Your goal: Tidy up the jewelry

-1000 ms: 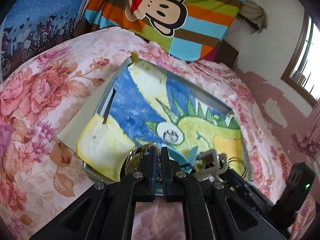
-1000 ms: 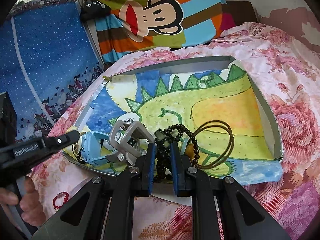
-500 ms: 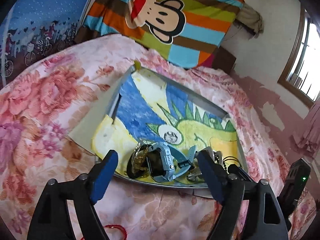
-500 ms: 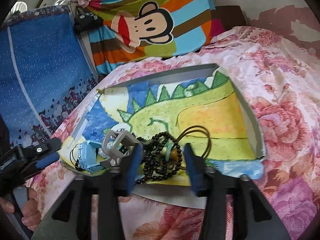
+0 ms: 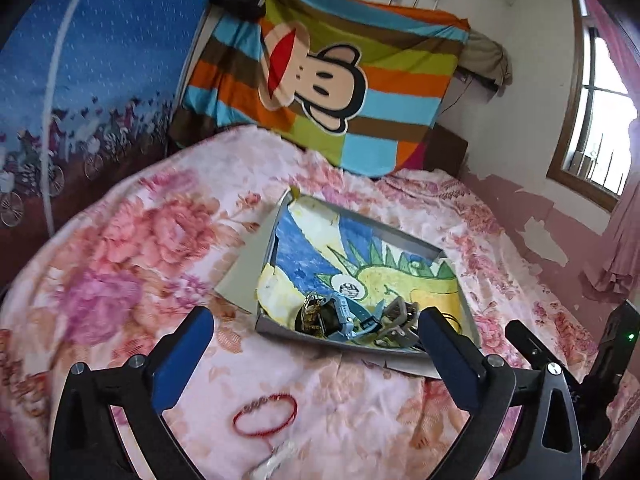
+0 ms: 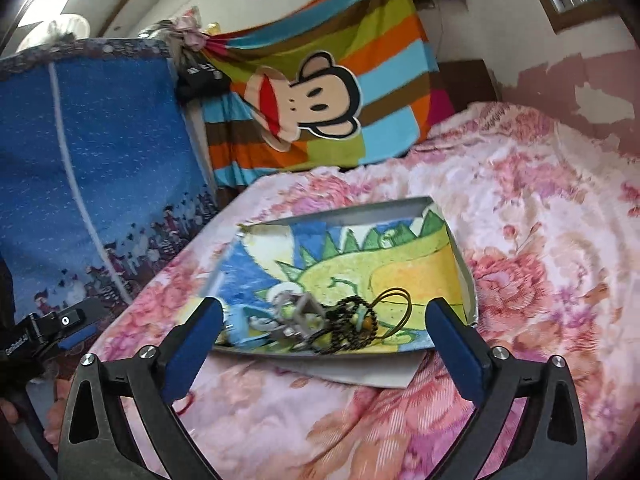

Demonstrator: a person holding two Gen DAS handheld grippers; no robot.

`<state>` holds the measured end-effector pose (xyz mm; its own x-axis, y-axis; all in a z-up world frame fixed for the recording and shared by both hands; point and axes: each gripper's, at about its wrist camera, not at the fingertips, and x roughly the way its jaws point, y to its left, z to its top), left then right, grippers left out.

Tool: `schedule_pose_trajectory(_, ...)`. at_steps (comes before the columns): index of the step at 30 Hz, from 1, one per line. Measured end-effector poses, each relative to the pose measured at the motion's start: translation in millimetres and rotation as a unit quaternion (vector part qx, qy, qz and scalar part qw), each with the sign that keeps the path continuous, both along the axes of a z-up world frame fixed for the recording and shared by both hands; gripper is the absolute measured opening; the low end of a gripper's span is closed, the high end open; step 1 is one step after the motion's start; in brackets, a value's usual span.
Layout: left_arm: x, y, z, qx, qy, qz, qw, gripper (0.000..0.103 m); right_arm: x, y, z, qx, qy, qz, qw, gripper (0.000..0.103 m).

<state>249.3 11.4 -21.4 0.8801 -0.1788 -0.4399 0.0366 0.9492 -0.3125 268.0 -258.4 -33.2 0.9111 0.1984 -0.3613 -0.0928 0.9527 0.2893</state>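
Observation:
A shallow grey box lined with a dinosaur drawing lies on the floral bedspread. At its near end sit a gold piece, a light-blue watch and a grey clasp item. In the right wrist view the same box holds a black bead bracelet, a brown cord loop and the grey item. My left gripper is open and empty, back from the box. My right gripper is open too, nothing held. A red string bracelet lies on the bedspread between the left fingers.
The floral bedspread surrounds the box. A striped monkey blanket hangs at the back and a blue curtain on the left. The other gripper's black body shows at the right view's left edge, with a hand below.
Both grippers went from shut to wide open, releasing the gold piece and the black beads into the box, and drew back from it. The red bracelet has come into view.

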Motion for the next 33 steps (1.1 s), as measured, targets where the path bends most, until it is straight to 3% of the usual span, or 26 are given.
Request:
schedule_pose_trajectory(9, -79.2, -2.7, 28.8, 0.043, -0.033, 0.012, 0.9985, 0.103, -77.8, 12.4, 41.7, -0.05, -0.014, 0.015, 0.999, 0.1)
schedule_pose_trajectory(18, -147.8, 6.7, 38.2, 0.073, -0.032, 0.033, 0.9963, 0.103, -143.3, 18.7, 63.3, -0.073, -0.021, 0.015, 0.997, 0.1)
schedule_pose_trajectory(33, -219.0, 32.6, 24.7, 0.105, 0.01, 0.053, 0.9931, 0.103, -214.0, 20.2, 40.6, -0.081, 0.024, 0.018, 0.996, 0.1)
